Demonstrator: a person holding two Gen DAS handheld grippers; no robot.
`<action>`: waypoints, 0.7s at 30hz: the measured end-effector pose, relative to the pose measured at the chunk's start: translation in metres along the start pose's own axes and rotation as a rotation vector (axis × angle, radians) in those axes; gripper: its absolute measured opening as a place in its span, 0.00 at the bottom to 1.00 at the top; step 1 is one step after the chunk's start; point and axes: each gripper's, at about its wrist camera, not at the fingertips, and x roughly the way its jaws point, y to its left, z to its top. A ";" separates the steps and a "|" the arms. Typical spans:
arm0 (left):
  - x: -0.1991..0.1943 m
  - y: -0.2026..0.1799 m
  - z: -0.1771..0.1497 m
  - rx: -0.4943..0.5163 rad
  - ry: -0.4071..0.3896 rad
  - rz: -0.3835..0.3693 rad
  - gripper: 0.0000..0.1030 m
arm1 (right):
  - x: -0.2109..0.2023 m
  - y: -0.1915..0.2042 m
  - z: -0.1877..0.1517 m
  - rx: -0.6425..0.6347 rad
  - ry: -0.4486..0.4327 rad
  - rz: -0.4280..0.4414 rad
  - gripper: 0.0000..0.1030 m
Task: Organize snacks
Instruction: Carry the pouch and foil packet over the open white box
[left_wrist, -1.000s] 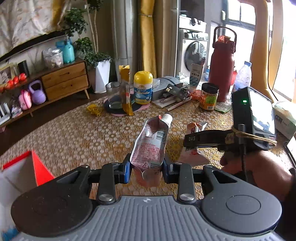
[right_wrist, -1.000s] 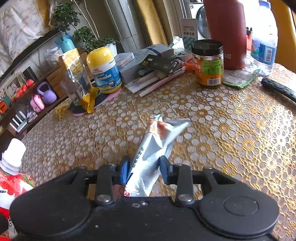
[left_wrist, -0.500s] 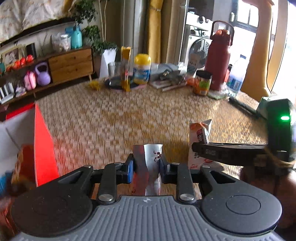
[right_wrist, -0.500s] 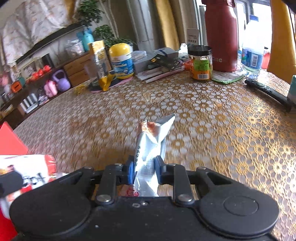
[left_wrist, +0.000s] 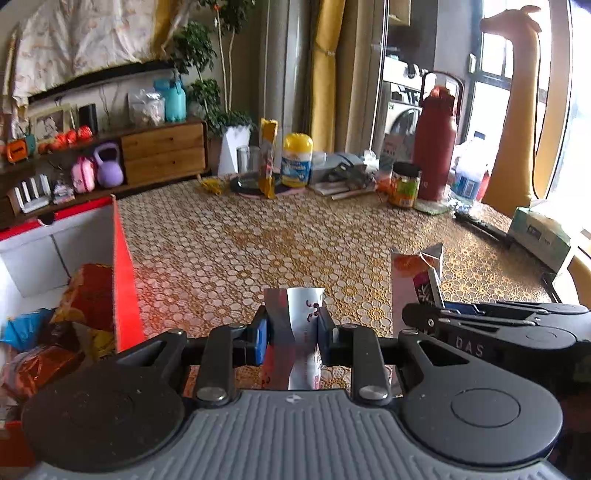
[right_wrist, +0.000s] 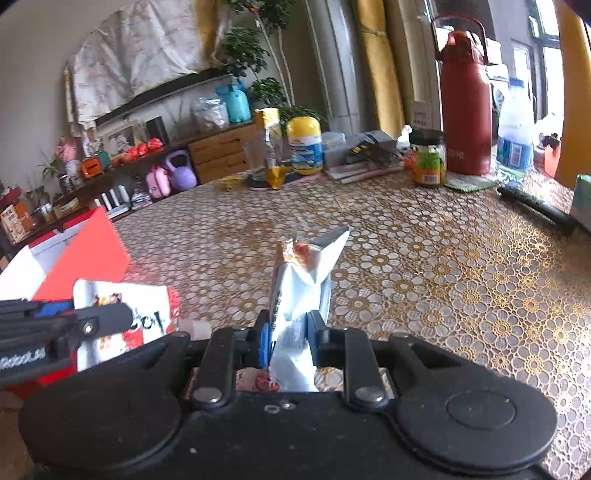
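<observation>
Jaws of each gripper clamp a snack pouch (left_wrist: 293, 334) — another (right_wrist: 295, 295) — upright between them.

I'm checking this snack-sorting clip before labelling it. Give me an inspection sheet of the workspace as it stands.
Surface: table under a gold lace-pattern cover, middle bare.
Job's things: red box at left, snack packs inside; spouted pouch and silver packet both gripped.
Clutter: yellow-lidded jar, dark-lidded jar, red flask, water bottle, tissue box along the far and right edges.
Grippers: left gripper shut on pouch; right gripper shut on packet.
Cables: nothing seen.
Surroundings: wooden sideboard, potted plant, yellow curtains.
</observation>
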 end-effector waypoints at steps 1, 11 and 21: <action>-0.003 0.000 0.000 -0.006 -0.003 -0.001 0.25 | -0.004 0.002 -0.001 -0.008 -0.004 0.004 0.19; -0.048 0.017 -0.001 -0.079 -0.094 0.021 0.25 | -0.042 0.021 0.003 -0.045 -0.070 0.053 0.19; -0.097 0.066 0.007 -0.187 -0.205 0.139 0.25 | -0.061 0.075 0.021 -0.128 -0.131 0.185 0.19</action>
